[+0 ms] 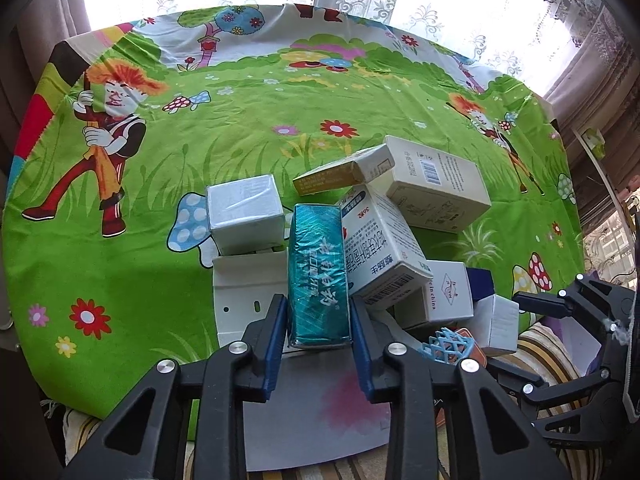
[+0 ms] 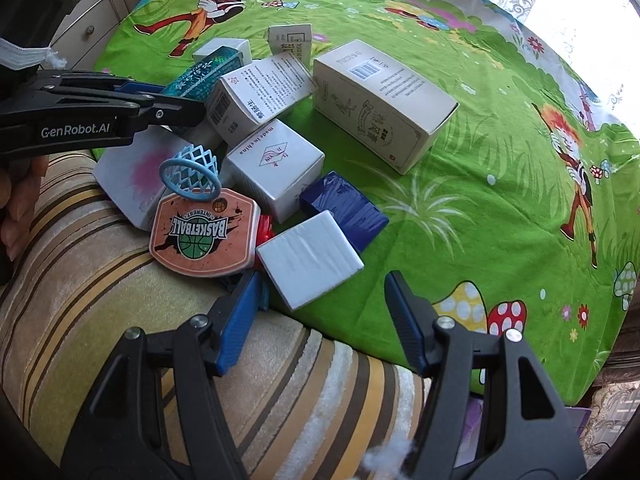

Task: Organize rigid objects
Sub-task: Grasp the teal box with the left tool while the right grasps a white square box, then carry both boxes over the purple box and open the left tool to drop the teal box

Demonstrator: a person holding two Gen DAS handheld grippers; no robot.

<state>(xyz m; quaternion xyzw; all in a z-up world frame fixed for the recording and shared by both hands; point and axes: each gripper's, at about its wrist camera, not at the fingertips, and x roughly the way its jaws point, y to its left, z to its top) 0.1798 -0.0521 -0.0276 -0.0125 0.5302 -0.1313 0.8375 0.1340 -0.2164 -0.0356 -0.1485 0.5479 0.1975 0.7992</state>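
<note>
My left gripper (image 1: 319, 312) is shut on a teal foil-wrapped box (image 1: 317, 276), which also shows in the right wrist view (image 2: 202, 76). The box stands in a pile of boxes on the green cartoon cloth (image 1: 160, 208). The pile holds a white medicine box (image 1: 380, 248), a large cream box (image 2: 380, 104), a "made in china" white box (image 2: 276, 168), a dark blue box (image 2: 346, 208) and a plain white box (image 2: 310, 258). My right gripper (image 2: 320, 292) is open and empty, just in front of the plain white box.
A toy basketball backboard (image 2: 204, 232) with a light blue hoop (image 2: 192, 172) lies at the pile's near edge. A striped cushion (image 2: 120, 320) lies below the cloth edge. A white flat box (image 1: 244, 292) and a silver-white cube (image 1: 244, 212) sit left of the teal box.
</note>
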